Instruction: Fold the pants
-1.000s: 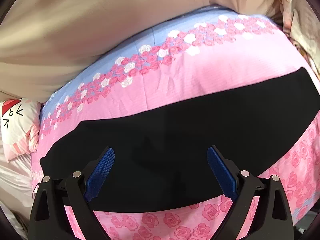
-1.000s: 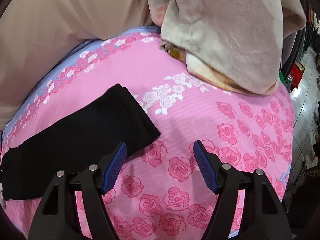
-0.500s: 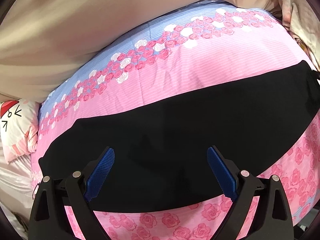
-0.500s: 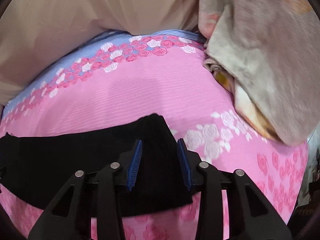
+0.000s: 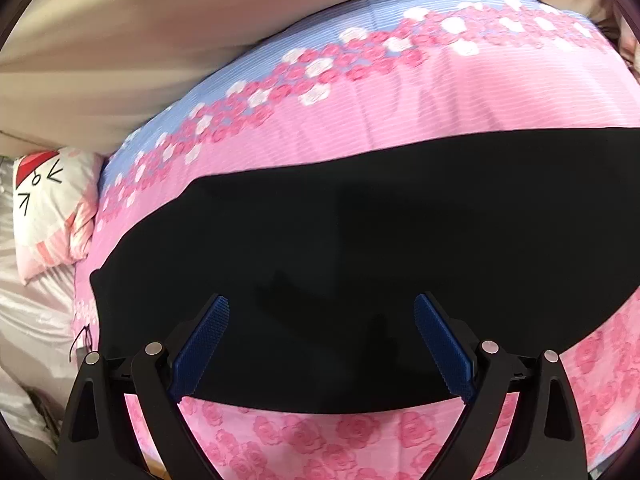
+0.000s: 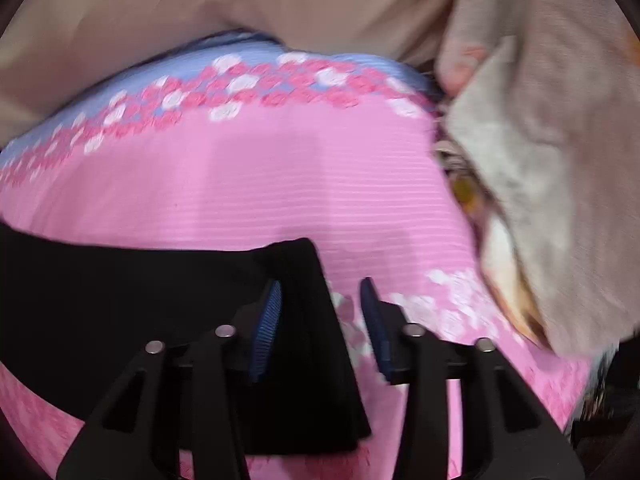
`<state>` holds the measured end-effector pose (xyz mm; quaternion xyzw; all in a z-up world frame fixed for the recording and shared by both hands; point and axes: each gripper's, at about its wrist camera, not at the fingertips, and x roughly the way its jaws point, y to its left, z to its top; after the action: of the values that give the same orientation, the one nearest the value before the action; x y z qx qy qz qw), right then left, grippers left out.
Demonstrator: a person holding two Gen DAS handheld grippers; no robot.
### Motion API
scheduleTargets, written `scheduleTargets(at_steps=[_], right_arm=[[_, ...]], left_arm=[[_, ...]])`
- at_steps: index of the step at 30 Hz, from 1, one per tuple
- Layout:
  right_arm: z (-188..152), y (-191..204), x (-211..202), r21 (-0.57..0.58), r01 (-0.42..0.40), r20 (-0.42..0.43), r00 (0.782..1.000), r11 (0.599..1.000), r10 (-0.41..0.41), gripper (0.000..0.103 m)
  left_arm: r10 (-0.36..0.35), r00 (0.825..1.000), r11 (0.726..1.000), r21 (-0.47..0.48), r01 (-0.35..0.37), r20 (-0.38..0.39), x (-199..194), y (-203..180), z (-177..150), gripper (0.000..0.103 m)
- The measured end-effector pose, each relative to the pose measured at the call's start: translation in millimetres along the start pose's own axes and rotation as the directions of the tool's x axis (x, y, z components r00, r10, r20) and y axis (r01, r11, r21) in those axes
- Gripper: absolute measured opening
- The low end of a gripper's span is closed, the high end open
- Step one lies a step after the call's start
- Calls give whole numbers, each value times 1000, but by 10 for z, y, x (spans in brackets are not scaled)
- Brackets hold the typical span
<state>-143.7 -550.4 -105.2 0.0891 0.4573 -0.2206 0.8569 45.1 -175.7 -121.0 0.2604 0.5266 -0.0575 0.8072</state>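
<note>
A: Left tongs (image 5: 322, 344) state?
B: Spread wide, gripping nothing. Blue pads (image 5: 200, 350) hang over the near part of the black pants (image 5: 360, 248), close to one end of the strip.
A: Right tongs (image 6: 320, 324)?
B: Gap narrow, not closed. They straddle the other end of the pants (image 6: 160, 300): left pad over the black cloth, right pad over the pink bedsheet (image 6: 280, 184). That view is motion-blurred, so I can't tell if either pad touches the fabric.
A: Pants layout?
B: One long flat band lying across the bed, pink rose-print sheet (image 5: 400, 120) showing in front of it and behind it.
A: Further back?
B: Blue-and-rose border, then beige fabric (image 5: 160, 40). A cartoon-print pillow (image 5: 44, 208) sits far left, and a grey-beige blanket heap (image 6: 540, 140) far right.
</note>
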Motion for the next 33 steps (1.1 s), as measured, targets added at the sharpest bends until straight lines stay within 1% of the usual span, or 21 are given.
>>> scheduleTargets(at_steps=[1,3,4,5,6,8,9,10,11,13,15,16,20,22,24,25,27,28,30,31,33], right_arm=[[-72,-21,-190,36,-30,39,999,999,28,42],[-240,-33,-267,63,-47,35,998,997,45,41],[-410,-73,-116,69,-16,-42,999,997,19,41],[-484,-95,11,74,19,-114,993,997,-10,41],[-574,-137,60,101,19,-154,988,995,-4,43],[-637,-249,-162,225,-44,-79,995,973,63,42],[-658,-290,-231,272,-74,-50,995,959,91,47],[-707,-341,-258,328,-97,-30,993,940,113,54],[-756,-381,-225,369,-114,-26,991,922,133,68],[-864,-456,-63,455,-148,-40,982,878,187,69],[-893,-446,-16,493,-175,18,981,852,191,70],[-904,-475,20,519,-200,43,977,831,209,70],[-935,-538,59,574,-264,148,964,775,220,70],[-915,-573,90,604,-292,180,956,741,230,60],[-924,-635,138,633,-360,202,932,686,302,21],[-914,-604,160,639,-365,200,929,677,312,21],[-881,-519,153,614,-353,185,934,706,306,21],[-869,-497,142,624,-348,184,935,699,302,21],[-800,-443,73,645,-362,203,930,673,305,20],[-707,-342,-36,625,-386,223,921,679,319,20],[-505,-85,-226,569,-421,234,906,707,352,20]], left_arm=[[-2,1000,1000,-10,2,3,-1,33,-23,93],[-13,1000,1000,-26,13,1,24,89,-82,93],[-14,1000,1000,-27,13,-9,55,97,-111,93],[-15,1000,1000,-27,14,-26,100,105,-151,93],[-17,999,1000,-27,16,-41,136,112,-187,93],[-17,999,1000,-27,16,-50,148,134,-228,93],[-13,999,999,-30,12,-42,132,162,-241,93],[-8,999,999,-40,7,-31,111,207,-265,93],[-11,999,999,-47,9,-30,111,232,-282,93],[-22,999,998,-67,19,-49,150,291,-331,93],[-27,998,997,-72,23,-63,178,317,-355,93],[-20,998,997,-72,15,-62,170,345,-372,93],[-4,999,996,-85,0,-50,129,443,-403,93],[0,998,996,-93,-6,-59,149,502,-430,93],[8,998,995,-97,-15,-64,157,537,-452,93],[12,998,995,-98,-18,-66,159,566,-468,93],[18,997,994,-102,-25,-69,161,624,-498,93],[19,997,994,-107,-27,-71,165,675,-518,93],[23,997,992,-121,-32,-76,161,760,-555,93],[22,997,991,-130,-32,-78,159,812,-578,93],[16,996,987,-156,-29,-84,169,956,-618,93]])
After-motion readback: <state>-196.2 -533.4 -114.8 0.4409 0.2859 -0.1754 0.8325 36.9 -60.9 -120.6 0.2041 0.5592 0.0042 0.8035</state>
